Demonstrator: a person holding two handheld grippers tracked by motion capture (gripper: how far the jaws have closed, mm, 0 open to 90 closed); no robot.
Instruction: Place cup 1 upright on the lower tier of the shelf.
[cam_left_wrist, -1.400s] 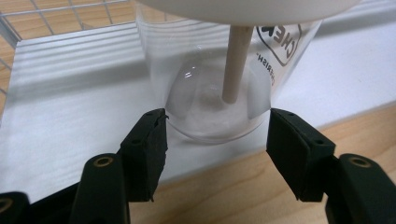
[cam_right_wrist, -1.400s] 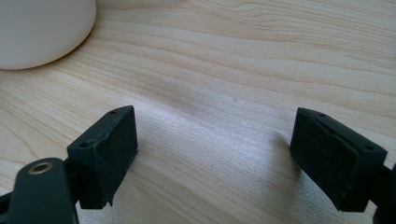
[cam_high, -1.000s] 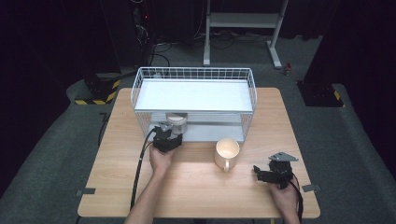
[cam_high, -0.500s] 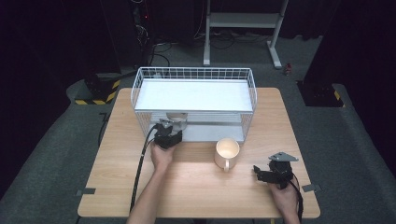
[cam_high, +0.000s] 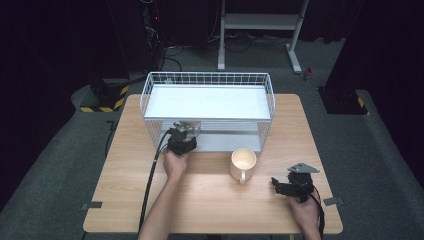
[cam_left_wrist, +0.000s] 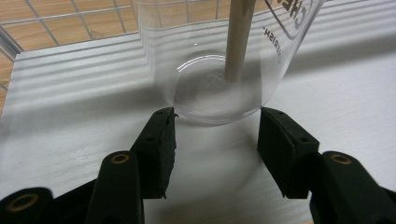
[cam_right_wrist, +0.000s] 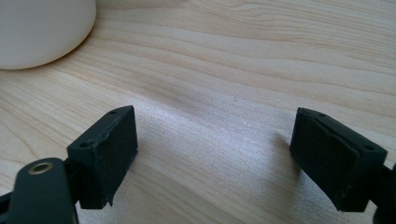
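A clear glass beaker (cam_left_wrist: 201, 65) with printed lettering stands on the white floor of a wire basket (cam_high: 210, 76), and a wooden stick (cam_left_wrist: 238, 37) stands in it. My left gripper (cam_left_wrist: 217, 116) is open, its two tips level with either side of the beaker's base; I cannot tell whether they touch the glass. From above, the left gripper (cam_high: 183, 135) reaches in at the basket's front left. My right gripper (cam_high: 280, 187) rests open on the table near the front right, nothing between its jaws (cam_right_wrist: 215, 135).
A cream mug (cam_high: 243, 163) stands on the wooden table (cam_high: 125, 190) between the two grippers, its side showing at top left of the right gripper view (cam_right_wrist: 42, 28). A black cable (cam_high: 150, 185) trails from the left gripper to the table's front edge.
My left gripper has slid a little forward, toward the basket. The right gripper and the mug have stayed put.
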